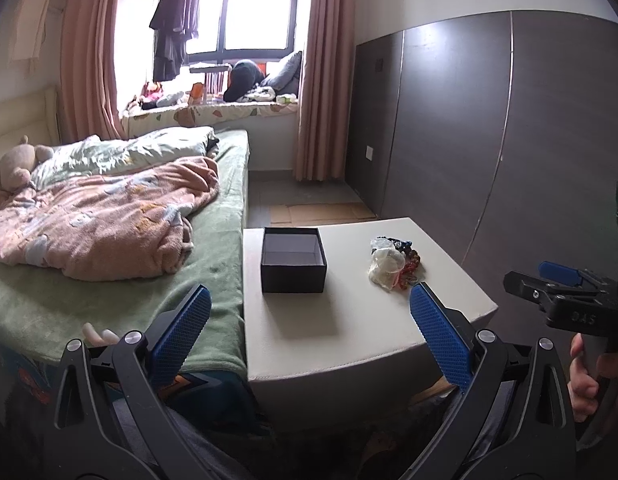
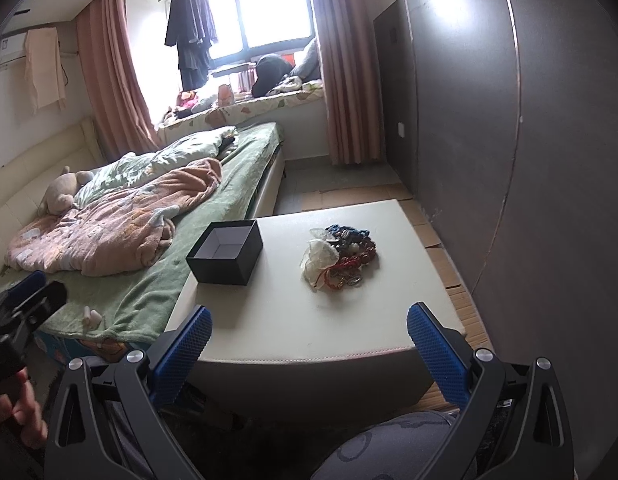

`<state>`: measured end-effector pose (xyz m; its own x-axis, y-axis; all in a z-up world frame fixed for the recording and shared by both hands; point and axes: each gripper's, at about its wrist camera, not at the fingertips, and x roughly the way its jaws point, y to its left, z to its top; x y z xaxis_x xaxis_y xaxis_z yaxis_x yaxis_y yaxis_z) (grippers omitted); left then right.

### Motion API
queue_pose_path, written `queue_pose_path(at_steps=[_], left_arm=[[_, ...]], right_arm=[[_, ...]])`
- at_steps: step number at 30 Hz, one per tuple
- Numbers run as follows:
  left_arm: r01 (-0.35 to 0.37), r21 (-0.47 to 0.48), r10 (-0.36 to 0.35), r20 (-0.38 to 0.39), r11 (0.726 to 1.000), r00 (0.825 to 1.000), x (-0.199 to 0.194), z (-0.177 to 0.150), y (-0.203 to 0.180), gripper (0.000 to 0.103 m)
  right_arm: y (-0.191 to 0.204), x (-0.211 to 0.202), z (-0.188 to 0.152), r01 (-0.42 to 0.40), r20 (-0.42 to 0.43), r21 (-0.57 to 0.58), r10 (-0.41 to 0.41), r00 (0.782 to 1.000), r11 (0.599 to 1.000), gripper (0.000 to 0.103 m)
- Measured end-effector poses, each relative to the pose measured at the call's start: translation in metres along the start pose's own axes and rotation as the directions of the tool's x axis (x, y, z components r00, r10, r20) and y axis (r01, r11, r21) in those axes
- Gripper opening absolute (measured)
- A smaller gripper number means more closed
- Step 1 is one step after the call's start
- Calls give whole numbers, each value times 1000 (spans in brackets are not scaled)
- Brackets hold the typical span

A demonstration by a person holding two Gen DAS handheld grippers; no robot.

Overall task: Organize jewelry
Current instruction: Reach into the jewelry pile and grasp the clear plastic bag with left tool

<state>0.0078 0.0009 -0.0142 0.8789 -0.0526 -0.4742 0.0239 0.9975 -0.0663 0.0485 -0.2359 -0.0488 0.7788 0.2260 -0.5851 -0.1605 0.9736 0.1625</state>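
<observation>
The jewelry (image 2: 343,258) lies in one tangled heap on the white bench (image 2: 309,332): beaded strands in dark blue, red and brown, a few metal rings, and a crumpled clear plastic bag (image 2: 319,260) lying against its left side. The pile sits toward the bench's right half, well in from the near edge. To its left, apart from it, stands an open black box (image 2: 225,254) with a pale, empty interior, close to the bench's left edge where the bench meets the bed (image 2: 213,208). Nothing appears sorted yet, so this looks like the very start: the step in hand is reaching for a first piece. Both tongs are spread wide and hold nothing; the right tongs (image 2: 309,348) hover off the bench's near edge, facing the heap, and the left tongs (image 1: 309,336) hang likewise, lined up nearer the box. The next move probably calls for lowering one of the tongs onto a single strand at the heap's edge and teasing it free without dragging the rest. There is bare surface between box and pile, and in front of both, for working; the box's thin walls and nearness to the edge mean a nudge could shift it toward the bed.
</observation>
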Motion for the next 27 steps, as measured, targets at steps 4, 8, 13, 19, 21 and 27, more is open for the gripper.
queue_pose_path(at_steps=[4, 8, 13, 19, 21, 27], left_arm=[[9, 22, -8, -26, 1000, 1000, 19, -1, -9, 99], [30, 32, -29, -46, 999, 999, 40, 1, -19, 99], [66, 43, -62, -72, 997, 995, 73, 7, -34, 99], [121, 41, -115, -131, 992, 985, 121, 13, -50, 84], [137, 40, -130, -152, 990, 980, 137, 14, -55, 79], [185, 26, -176, -202, 983, 964, 188, 21, -74, 68]], right_arm=[[-11, 10, 1, -1, -9, 18, 1, 1000, 1000, 95], [-27, 30, 3, 5, -31, 44, -4, 1000, 999, 92], [-46, 59, 7, 17, -70, 75, -12, 997, 997, 87], [-67, 100, 12, 43, -124, 111, -29, 992, 993, 78], [-72, 112, 12, 46, -139, 122, -29, 990, 991, 76], [-87, 156, 16, 59, -187, 165, -28, 982, 984, 69]])
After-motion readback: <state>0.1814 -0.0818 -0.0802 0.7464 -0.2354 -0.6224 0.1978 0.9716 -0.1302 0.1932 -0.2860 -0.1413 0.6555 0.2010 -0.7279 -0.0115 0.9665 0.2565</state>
